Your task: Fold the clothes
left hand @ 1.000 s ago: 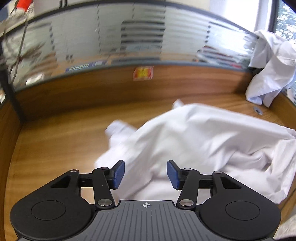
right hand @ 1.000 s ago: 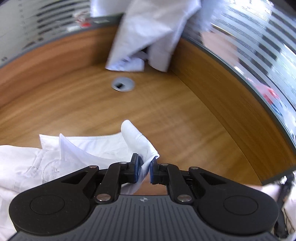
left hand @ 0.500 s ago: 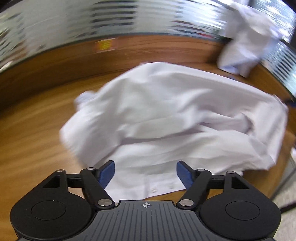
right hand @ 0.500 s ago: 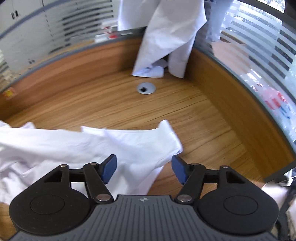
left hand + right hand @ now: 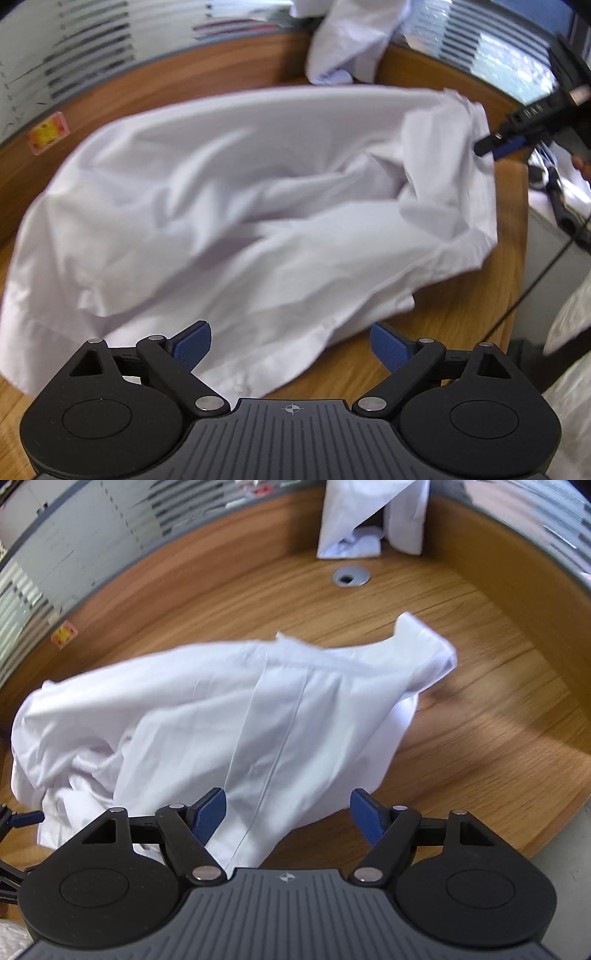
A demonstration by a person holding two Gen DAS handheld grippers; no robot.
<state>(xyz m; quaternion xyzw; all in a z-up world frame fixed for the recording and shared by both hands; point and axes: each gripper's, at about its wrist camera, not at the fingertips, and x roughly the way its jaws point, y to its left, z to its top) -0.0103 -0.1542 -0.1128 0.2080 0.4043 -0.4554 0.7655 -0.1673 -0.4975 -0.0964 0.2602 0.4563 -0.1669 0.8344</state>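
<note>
A crumpled white shirt (image 5: 240, 206) lies spread on the wooden desk (image 5: 461, 325). My left gripper (image 5: 291, 343) is open wide at the shirt's near hem, where small buttons show, and grips nothing. In the right wrist view the same shirt (image 5: 258, 716) lies with a long seam running toward me. My right gripper (image 5: 288, 812) is open wide over the shirt's near edge and holds nothing. The left wrist view shows the right gripper (image 5: 498, 146) at the shirt's far right edge. One blue pad of the left gripper (image 5: 26, 818) shows at the far left.
Another white garment (image 5: 369, 520) is heaped in the desk's far corner, against the striped glass partition (image 5: 92, 554). A grey cable grommet (image 5: 351, 576) sits in front of it. A red-yellow sticker (image 5: 48, 133) is on the wooden back panel. The desk's edge (image 5: 521, 258) runs at right.
My right gripper, shut on a shirt corner a second ago, has opened and let it go. The left gripper opened wider. The shirt has settled, spread out on the desk.
</note>
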